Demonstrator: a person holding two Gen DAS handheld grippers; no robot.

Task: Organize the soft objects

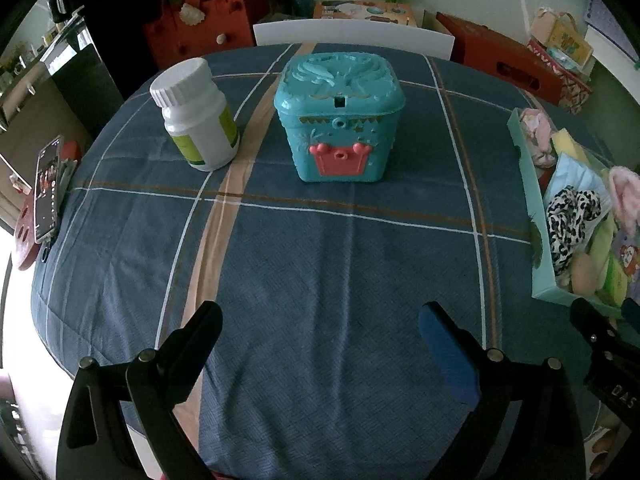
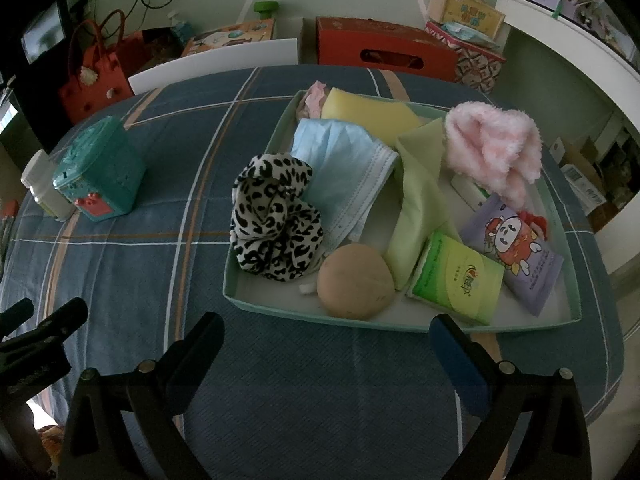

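Both my tongs hang spread and empty over the blue plaid cloth on the counter [image 1: 320,260]: left tongs [image 1: 320,344] face a moulded teal plastic box [image 1: 338,120], right tongs [image 2: 326,354] sit just short of the shallow mint tray [image 2: 272,306] holding a leopard-print fabric scrunchie [image 2: 274,222], fluffy pink cloth [image 2: 494,146] and smooth tan ball [image 2: 355,282].

Tray [image 2: 256,304]: 1. Leopard scrunchie [image 2: 272,220]: 1. Face mask [image 2: 344,160]: 1. Tissue packs [image 2: 456,280]: 2. Teal box [image 1: 340,120]: 1. White bottle [image 1: 196,116]: 1.
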